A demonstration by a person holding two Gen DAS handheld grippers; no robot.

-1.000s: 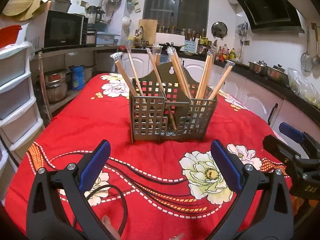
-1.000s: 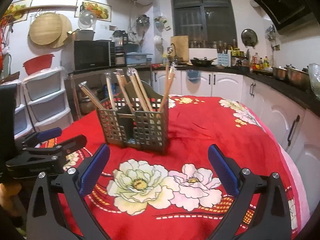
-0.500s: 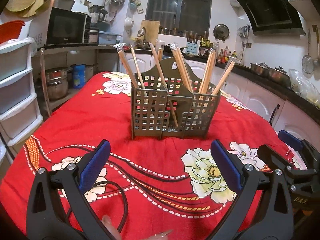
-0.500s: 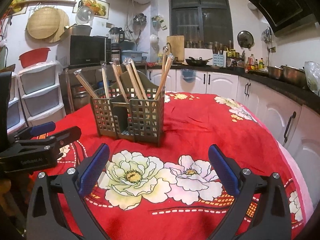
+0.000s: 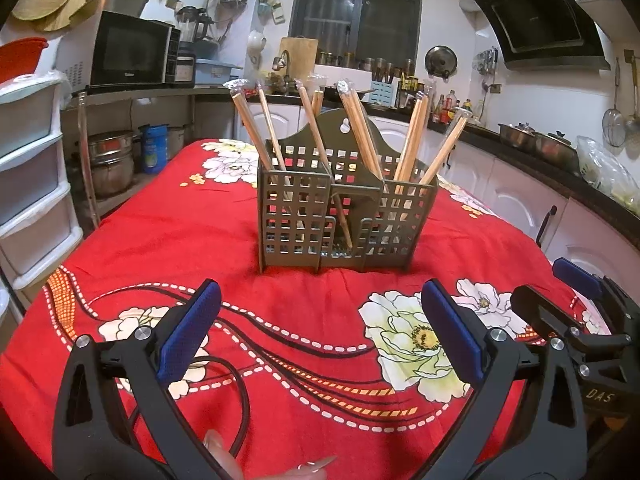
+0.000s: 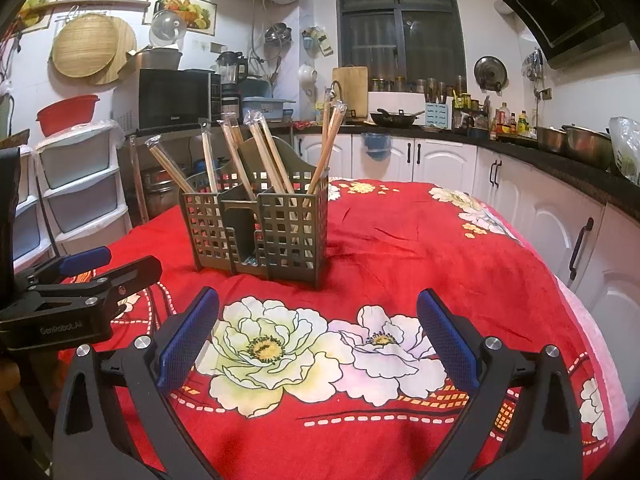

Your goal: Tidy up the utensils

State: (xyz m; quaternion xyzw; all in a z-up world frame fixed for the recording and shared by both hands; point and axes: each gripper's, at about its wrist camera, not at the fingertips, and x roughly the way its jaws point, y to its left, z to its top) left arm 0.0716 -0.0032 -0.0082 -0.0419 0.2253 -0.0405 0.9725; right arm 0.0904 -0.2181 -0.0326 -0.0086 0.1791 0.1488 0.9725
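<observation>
A home kitchen: microwave (image 5: 130,54), range hood (image 5: 540,16), pots (image 5: 536,142) on the dark counter (image 6: 560,160), white cabinets (image 6: 440,164).

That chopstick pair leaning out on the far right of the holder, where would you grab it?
Grip the chopstick pair on its bare upper shaft, coming from above with the right gripper: only that part clears the holder, and it tilts outward, away from its neighbours.

A red floral cloth (image 6: 400,248) covers the bench. Behind the cloth's left side stand a black microwave (image 5: 130,54) and white plastic drawers (image 6: 80,184); behind its right side, white cabinets (image 6: 440,164) and a steel pot (image 5: 520,136).
</observation>
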